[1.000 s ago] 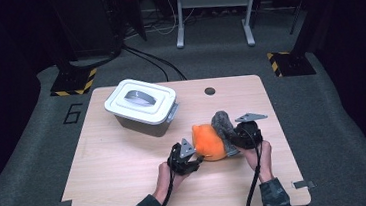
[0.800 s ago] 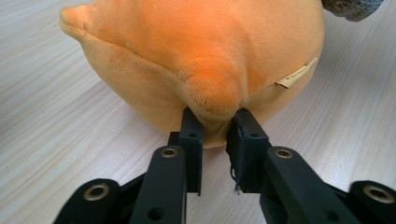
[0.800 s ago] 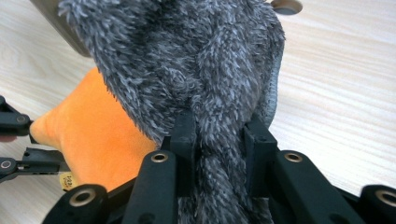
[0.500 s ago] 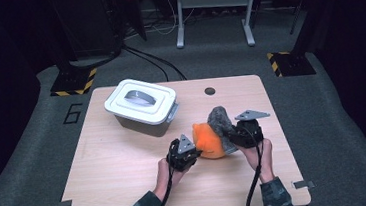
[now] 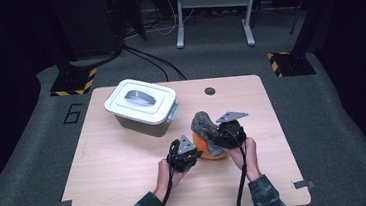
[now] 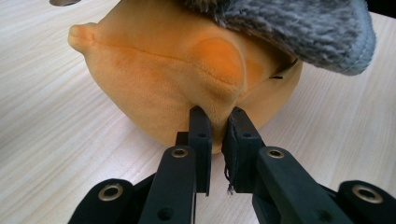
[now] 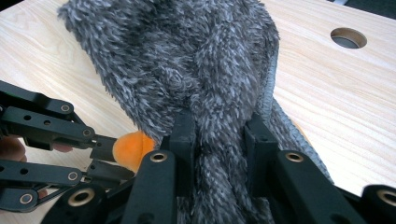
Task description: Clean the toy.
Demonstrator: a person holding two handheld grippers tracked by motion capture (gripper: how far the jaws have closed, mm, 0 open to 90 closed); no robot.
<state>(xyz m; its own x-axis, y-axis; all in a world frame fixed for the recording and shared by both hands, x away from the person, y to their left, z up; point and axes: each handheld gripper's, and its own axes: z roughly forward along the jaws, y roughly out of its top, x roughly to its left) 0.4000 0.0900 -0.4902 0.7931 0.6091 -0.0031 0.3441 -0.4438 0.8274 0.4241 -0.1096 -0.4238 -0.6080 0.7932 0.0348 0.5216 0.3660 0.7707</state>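
The left gripper [image 6: 215, 116] pinches the orange plush toy [image 6: 177, 70] near the table's [image 5: 128, 188] middle; the right gripper [image 7: 219, 126] clamps its grey furry cover [image 7: 187, 60]. Next move is probably pulling them apart, steadily.

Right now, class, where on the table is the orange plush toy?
In the high view the orange plush toy lies right of the table's centre, pinched between the left gripper and right gripper, under a grey fuzzy cloth.
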